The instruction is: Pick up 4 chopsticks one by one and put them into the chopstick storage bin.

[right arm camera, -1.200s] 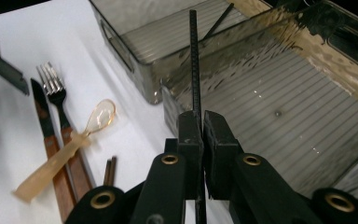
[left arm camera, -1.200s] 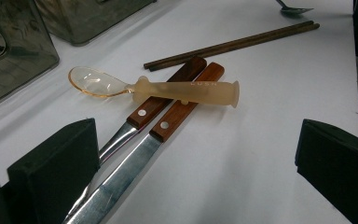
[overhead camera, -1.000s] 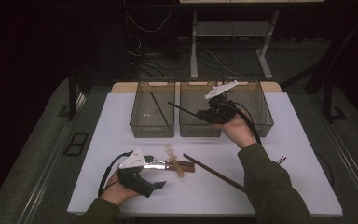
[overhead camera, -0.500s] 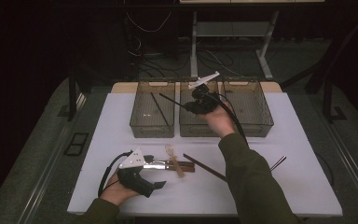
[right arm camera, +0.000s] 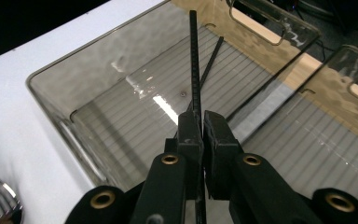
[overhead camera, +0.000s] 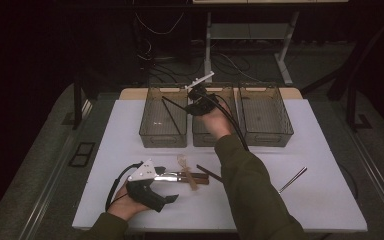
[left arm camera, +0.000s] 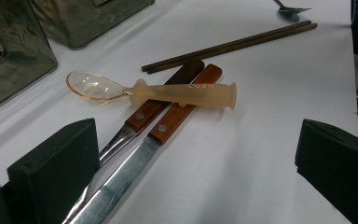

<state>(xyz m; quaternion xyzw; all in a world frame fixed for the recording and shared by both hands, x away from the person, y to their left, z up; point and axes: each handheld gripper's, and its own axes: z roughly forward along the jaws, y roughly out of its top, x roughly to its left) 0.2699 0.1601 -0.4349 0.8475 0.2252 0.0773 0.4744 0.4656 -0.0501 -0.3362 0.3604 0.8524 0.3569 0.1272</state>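
Black chopstick (right arm camera: 195, 60): held between the clamped jaws of the right gripper (right arm camera: 201, 128), its far end slanting down over the left bin (overhead camera: 163, 116). A second black stick (right arm camera: 213, 59) already lies on that bin's ribbed floor, leaning toward a wall.

Left bin: clear, smoke-tinted, first of three set side by side at the table's far edge. Middle bin (overhead camera: 206, 138) and right bin (overhead camera: 266, 115): no contents can be made out in them.

Right gripper: reached forward over the bins; jaws pinched on the chopstick.

Left gripper (left arm camera: 196, 158): resting near the front edge of the white table (overhead camera: 330, 200), jaws spread wide, grasping nothing.

Items yet on the table, loose:
- Two wood-handled knives (left arm camera: 161, 122), side by side, blades between the left gripper's jaws.
- Translucent plastic spoon (left arm camera: 154, 91), lying across the knife handles.
- Pair of brown chopsticks (left arm camera: 228, 45), just beyond the knives.
- Metal spoon (overhead camera: 292, 180), well apart to the right.

Progress, judged: a sorting of utensils into bins appears barely begun; one stick is binned, one is about to go in, and the knives, spoons and brown chopsticks remain.
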